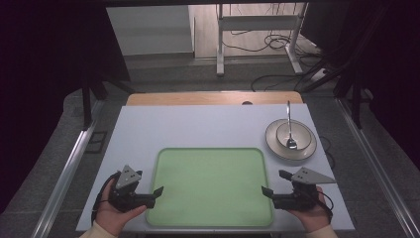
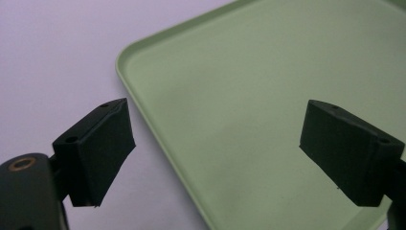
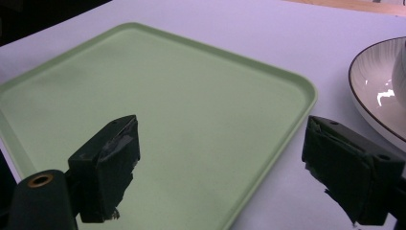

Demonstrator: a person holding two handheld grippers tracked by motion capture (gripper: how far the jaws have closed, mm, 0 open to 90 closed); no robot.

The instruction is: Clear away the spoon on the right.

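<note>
High view: left tool and right tool, jaws apart, flank the green tray, its near edge cut off

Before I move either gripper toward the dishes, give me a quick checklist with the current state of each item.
1. Left gripper open, nothing between its jaws: ok.
2. Right gripper open, nothing between its jaws: ok.
3. Green tray bare and flat on the table: ok.
4. Spoon resting in the bowl, handle leaning away from the person: ok.
5. Bowl sitting on the plate: ok.
6. Bowl contents: cannot tell.
</note>
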